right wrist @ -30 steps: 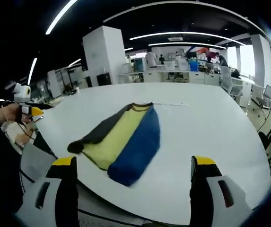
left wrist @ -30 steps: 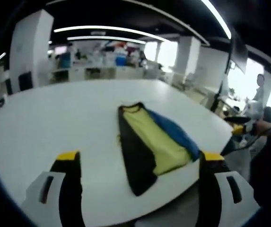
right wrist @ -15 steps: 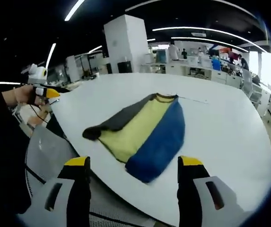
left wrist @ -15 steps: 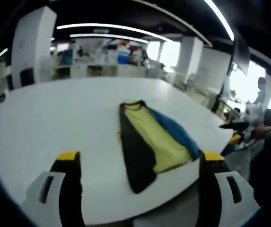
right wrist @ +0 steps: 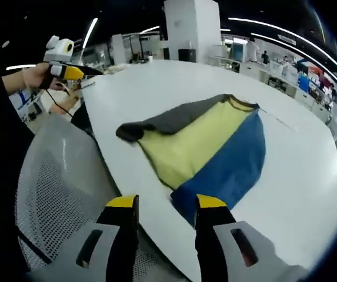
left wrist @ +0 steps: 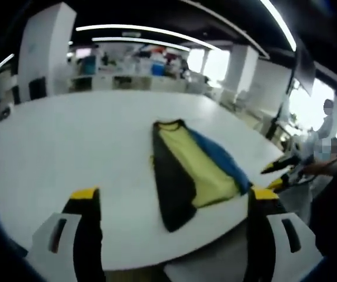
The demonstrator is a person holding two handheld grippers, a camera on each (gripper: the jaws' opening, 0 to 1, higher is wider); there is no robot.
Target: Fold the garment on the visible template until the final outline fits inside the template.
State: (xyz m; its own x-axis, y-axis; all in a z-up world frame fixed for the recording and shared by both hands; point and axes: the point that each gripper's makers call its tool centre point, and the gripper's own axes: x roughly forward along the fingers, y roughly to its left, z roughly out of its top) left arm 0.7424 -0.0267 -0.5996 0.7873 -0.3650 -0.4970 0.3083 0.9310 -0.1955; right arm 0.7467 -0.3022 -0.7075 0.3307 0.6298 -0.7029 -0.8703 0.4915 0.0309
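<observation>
A folded garment [left wrist: 193, 169] with black, yellow and blue panels lies flat on the white table [left wrist: 68, 147], its collar at the far end. My left gripper [left wrist: 174, 197] is open, jaws wide apart, and held back from the table's near edge with the garment ahead of it. In the right gripper view the same garment [right wrist: 206, 147] lies close. My right gripper [right wrist: 167, 202] is open with a narrow gap and nothing between the jaws, just short of the blue corner at the table edge. The right gripper [left wrist: 279, 170] also shows beyond the table's right edge.
A grey mesh chair [right wrist: 56, 188] stands against the table edge below the right gripper. A hand holds the left gripper [right wrist: 67, 71] off to the far left. A person [left wrist: 326, 120] stands at the right. Desks and shelves [left wrist: 127, 70] fill the background.
The right gripper's jaws have drawn much closer together, and that gripper has moved in toward the garment's blue corner. The left gripper has stayed wide open and shifted only slightly.
</observation>
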